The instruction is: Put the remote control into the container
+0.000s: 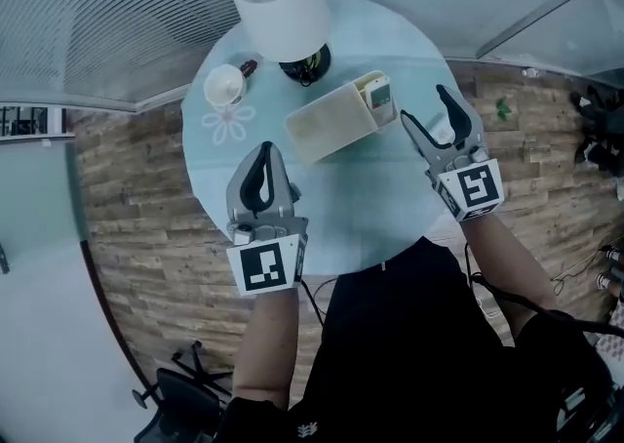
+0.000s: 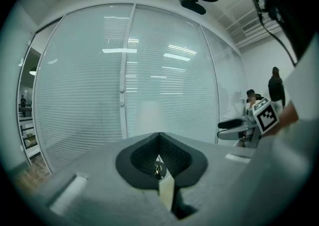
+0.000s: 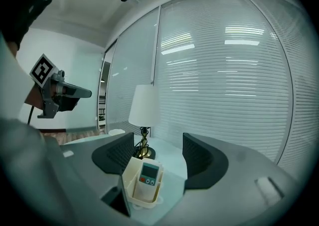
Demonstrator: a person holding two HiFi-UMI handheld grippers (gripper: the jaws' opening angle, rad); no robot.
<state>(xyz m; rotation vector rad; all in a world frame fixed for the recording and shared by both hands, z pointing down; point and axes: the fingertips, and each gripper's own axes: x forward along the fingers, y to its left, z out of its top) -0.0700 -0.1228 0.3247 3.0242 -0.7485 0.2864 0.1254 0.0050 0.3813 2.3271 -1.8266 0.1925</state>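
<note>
Right gripper view: the right hand-held gripper (image 3: 158, 145) hangs with jaws wide apart and nothing in them. Just ahead, framed between them, the remote control (image 3: 146, 177) stands upright in the cream container (image 3: 129, 186), so that job looks done. The left hand-held gripper (image 1: 265, 148) is pinched shut and empty, its tips short of the container. Beyond the container stand the table lamp (image 1: 281, 4) and a white cup (image 1: 224, 86). The round worktop (image 1: 390, 207) has its rim close beneath both hand-held grippers. The open room lies back toward the person.
</note>
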